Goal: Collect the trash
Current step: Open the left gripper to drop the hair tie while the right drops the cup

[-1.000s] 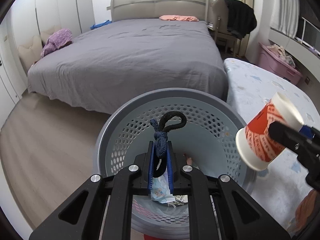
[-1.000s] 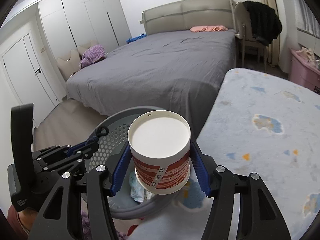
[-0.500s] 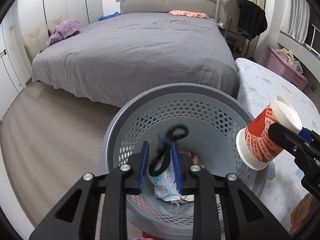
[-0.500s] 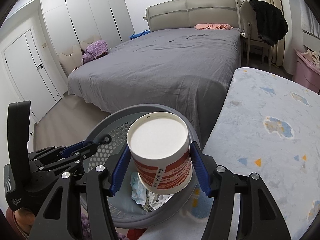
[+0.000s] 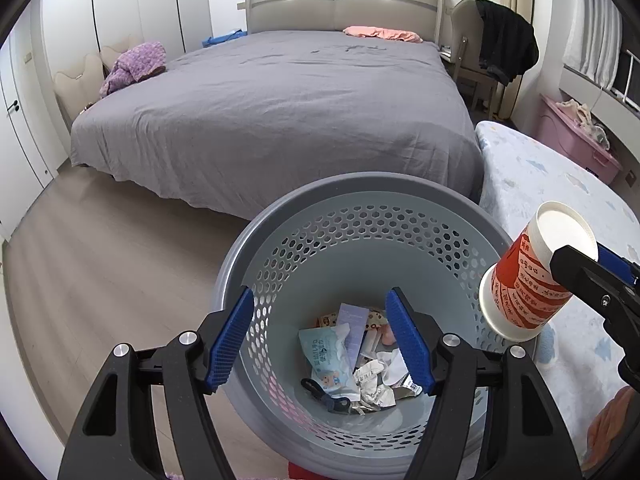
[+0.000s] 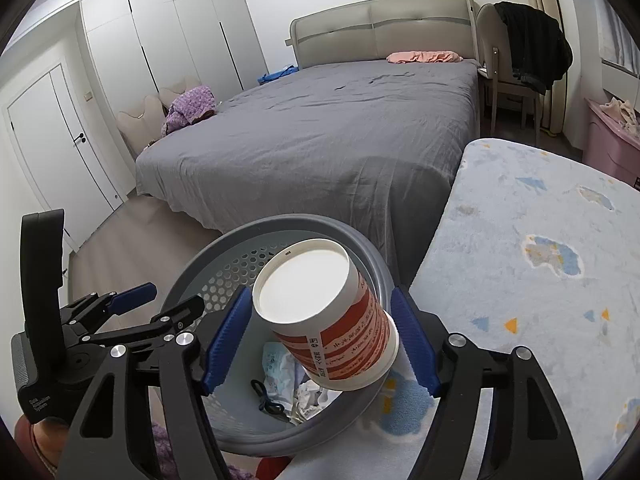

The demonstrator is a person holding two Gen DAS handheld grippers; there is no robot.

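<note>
a grey perforated plastic basket (image 5: 404, 204) stood on the wood floor beside a bed (image 5: 280, 92) under a creased grey cover, with a desk (image 6: 540, 248) draped in pale blue patterned cloth to the right. a dark jacket (image 5: 506, 50) hung over a chair beyond the bed, and a pink bin (image 5: 576, 148) sat near the window.

the left hand-held gripper (image 5: 320, 344) hung over the basket mouth, its ribbed blue pads apart and its jaws opening, nothing between them. below and ahead of it, on the basket floor, lay crumpled wrappers (image 5: 360, 364) and a dark knotted hair tie (image 5: 326, 394).

the right hand-held gripper (image 6: 318, 342) stood to the right of the left one, above the basket's rim where it met the desk. its jaws were opening, with a red-and-white paper cup (image 6: 332, 320) between them, tilted, its white base facing the camera. the left pad stood clear of the cup wall; the right pad was just beside it, though contact could not be made out. the cup's wider mouth end pointed down toward the basket.
</note>
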